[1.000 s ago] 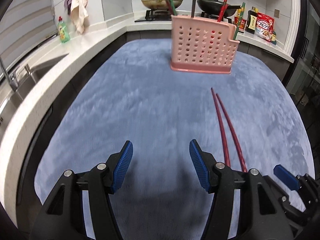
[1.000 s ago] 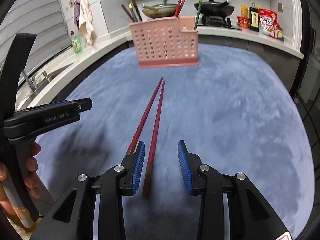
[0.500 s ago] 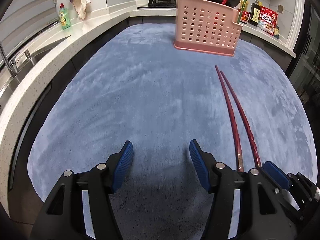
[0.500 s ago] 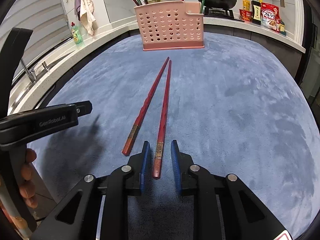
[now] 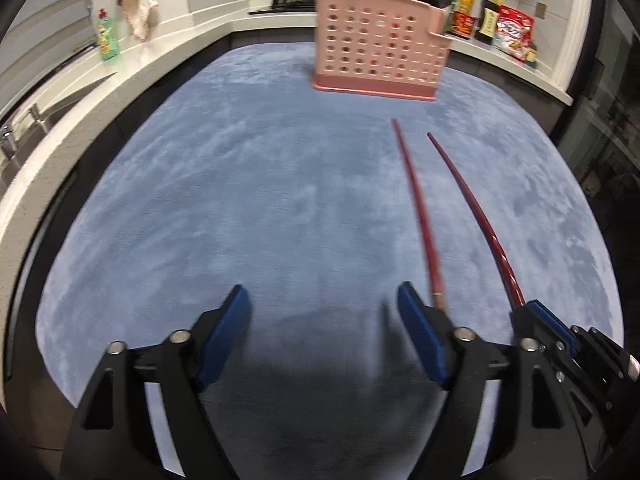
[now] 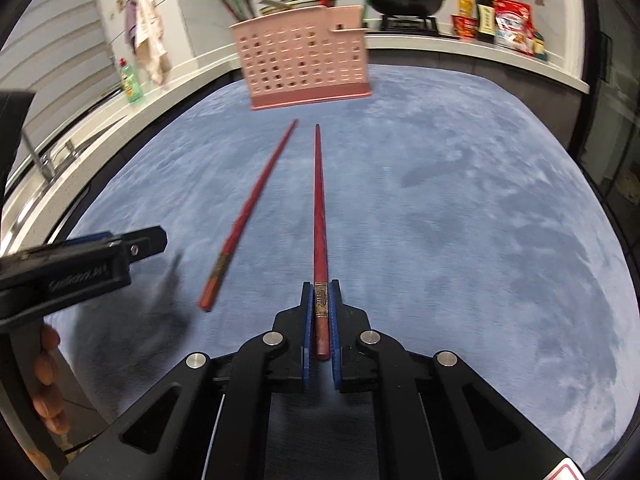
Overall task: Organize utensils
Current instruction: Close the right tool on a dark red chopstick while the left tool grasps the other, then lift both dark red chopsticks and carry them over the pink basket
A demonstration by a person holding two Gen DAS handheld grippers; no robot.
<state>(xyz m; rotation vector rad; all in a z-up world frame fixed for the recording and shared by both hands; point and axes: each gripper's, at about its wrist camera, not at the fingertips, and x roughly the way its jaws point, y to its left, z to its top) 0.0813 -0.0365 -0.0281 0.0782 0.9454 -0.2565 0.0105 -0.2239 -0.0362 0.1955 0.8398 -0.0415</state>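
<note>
Two dark red chopsticks point toward a pink perforated utensil holder [image 6: 304,64] on a blue mat [image 6: 460,220]. My right gripper [image 6: 321,300] is shut on the thick end of the right chopstick [image 6: 319,208], which points straight ahead. The other chopstick [image 6: 248,220] lies on the mat to its left. In the left wrist view, my left gripper [image 5: 324,320] is open and empty over the mat, with the loose chopstick [image 5: 418,208] and the held chopstick [image 5: 476,216] to its right. The holder [image 5: 380,60] stands ahead and holds several chopsticks.
A white counter [image 5: 60,116] with a green soap bottle [image 5: 106,36] and a sink runs along the left. Pans [image 6: 404,0] on a stove and food packets [image 6: 512,24] stand behind the mat. The left gripper [image 6: 80,264] shows at the right view's left edge.
My right gripper has closed on the right chopstick's thick end. The two chopsticks now lie further apart at the tips. The left gripper stays open and has shifted slightly.
</note>
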